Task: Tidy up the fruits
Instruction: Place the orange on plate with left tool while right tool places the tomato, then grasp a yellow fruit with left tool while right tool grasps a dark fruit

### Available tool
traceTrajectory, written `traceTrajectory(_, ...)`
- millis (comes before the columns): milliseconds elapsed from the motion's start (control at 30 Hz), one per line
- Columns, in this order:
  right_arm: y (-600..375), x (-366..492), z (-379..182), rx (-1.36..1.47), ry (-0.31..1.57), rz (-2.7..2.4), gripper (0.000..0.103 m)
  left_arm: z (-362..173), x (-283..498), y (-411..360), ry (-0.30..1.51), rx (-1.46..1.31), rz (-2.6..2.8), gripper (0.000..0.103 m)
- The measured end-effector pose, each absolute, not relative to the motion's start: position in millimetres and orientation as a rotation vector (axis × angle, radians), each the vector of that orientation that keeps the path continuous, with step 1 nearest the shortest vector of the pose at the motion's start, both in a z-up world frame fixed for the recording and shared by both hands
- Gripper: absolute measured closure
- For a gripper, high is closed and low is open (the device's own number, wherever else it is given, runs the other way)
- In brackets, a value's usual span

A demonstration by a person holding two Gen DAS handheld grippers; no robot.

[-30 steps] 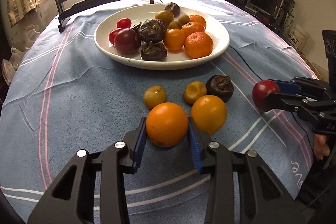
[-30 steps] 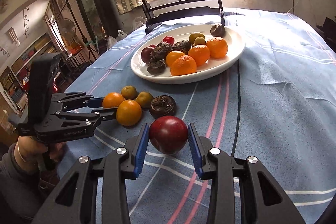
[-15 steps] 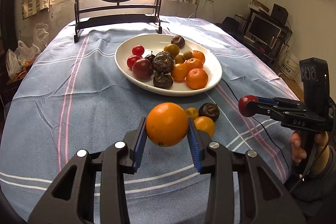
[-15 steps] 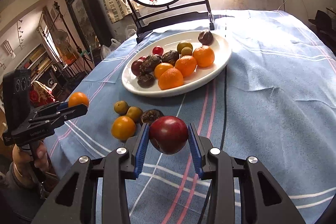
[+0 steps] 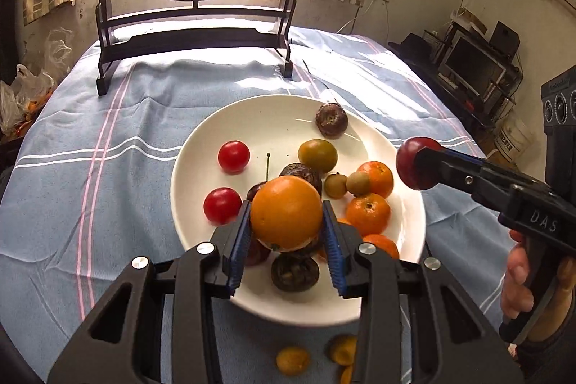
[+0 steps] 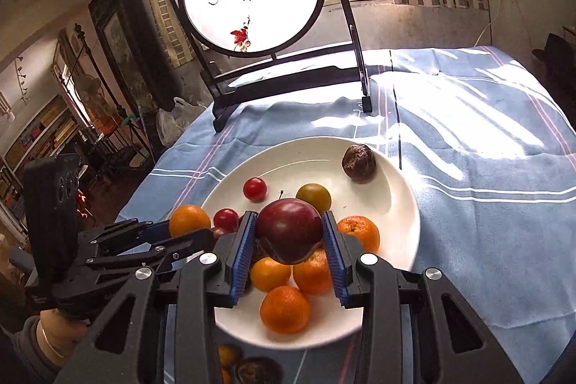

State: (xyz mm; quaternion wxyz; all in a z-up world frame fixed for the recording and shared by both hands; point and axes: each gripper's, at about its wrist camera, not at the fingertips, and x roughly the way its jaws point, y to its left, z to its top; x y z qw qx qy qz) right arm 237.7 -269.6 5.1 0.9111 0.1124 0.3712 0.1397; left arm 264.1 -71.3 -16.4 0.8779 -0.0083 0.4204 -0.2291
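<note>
Mid-drop-off: my left gripper clenches an orange, right gripper a plum, plate under both jaws, so next I lower and release.

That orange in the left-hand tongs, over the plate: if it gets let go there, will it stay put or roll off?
The orange is round and smooth, so it would probably roll. It hangs over crowded fruit on the white plate, so it may bounce sideways. The raised rim would likely stop it. It looks firm: the left gripper doesn't dent it.
</note>
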Motion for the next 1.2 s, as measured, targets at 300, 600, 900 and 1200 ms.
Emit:
traceTrajectory(300,-263.1,242.9,1.0,0.235,0.727,0.286,0.049,-18.5,273.3,-62.9,0.865,-0.078,-0.471,0.048)
traceTrajectory(600,-275.8,148.4,-0.3,0.174,0.688,0.3,0.049,-9.8,188.0,-41.2,0.81,0.034,-0.518,0.038)
traceTrajectory(900,-294.1,83.3,-39.5,0.232,0.693,0.312,0.049,-59.0,146.0,-37.1,0.889,0.159,-0.483,0.049)
traceTrajectory(1200,-287.5,76.4,-48.6,0.208,0.707,0.316,0.049,-73.0,165.6,-60.1,0.924,0.225,-0.464,0.065)
